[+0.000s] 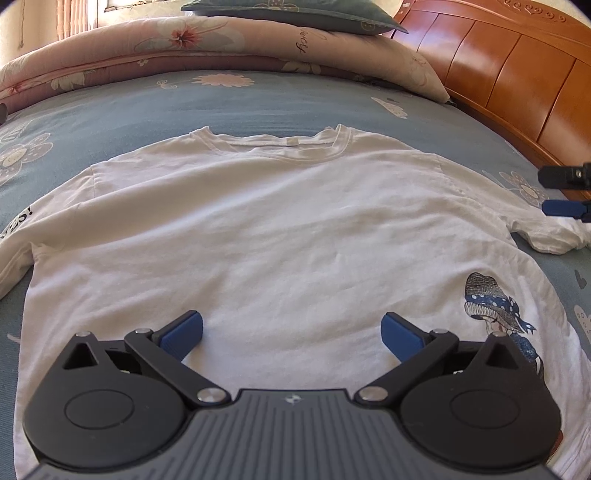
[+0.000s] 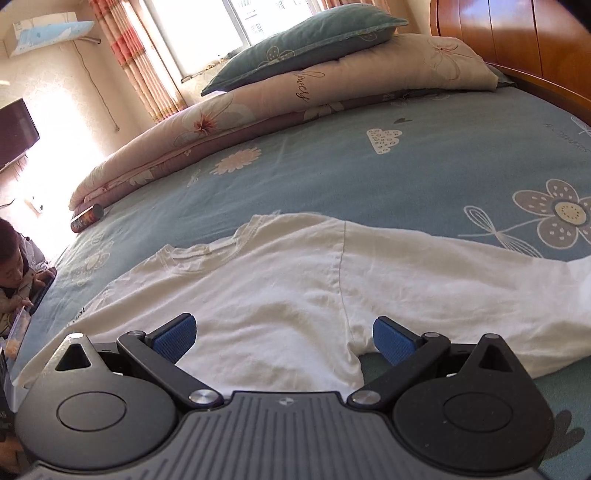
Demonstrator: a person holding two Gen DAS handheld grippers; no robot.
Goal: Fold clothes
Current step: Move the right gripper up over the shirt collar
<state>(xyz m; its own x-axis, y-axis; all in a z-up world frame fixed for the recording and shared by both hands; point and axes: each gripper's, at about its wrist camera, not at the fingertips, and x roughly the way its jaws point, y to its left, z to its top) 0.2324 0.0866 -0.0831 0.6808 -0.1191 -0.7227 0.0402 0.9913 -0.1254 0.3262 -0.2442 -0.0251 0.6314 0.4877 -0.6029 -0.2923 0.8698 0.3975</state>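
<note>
A white T-shirt [image 1: 280, 229] lies spread flat on the blue flowered bed sheet [image 1: 110, 107], collar away from me, with a printed girl in a blue hat near its right hem. My left gripper [image 1: 291, 334] hovers open over the shirt's lower middle, nothing between its blue pads. My right gripper [image 2: 283, 338] is open above the shirt's [image 2: 295, 291] right armpit, where the sleeve [image 2: 461, 280] joins the body. The right gripper's fingertips [image 1: 565, 206] also show at the right edge of the left wrist view, above the crumpled right sleeve.
A folded pink floral quilt [image 1: 207, 44] with a teal pillow [image 1: 295, 14] on top lies at the far side of the bed. The wooden headboard [image 1: 517, 74] runs along the right. A dark can [image 2: 86, 218] rests by the quilt. A person [image 2: 18, 273] sits beside the bed's left edge.
</note>
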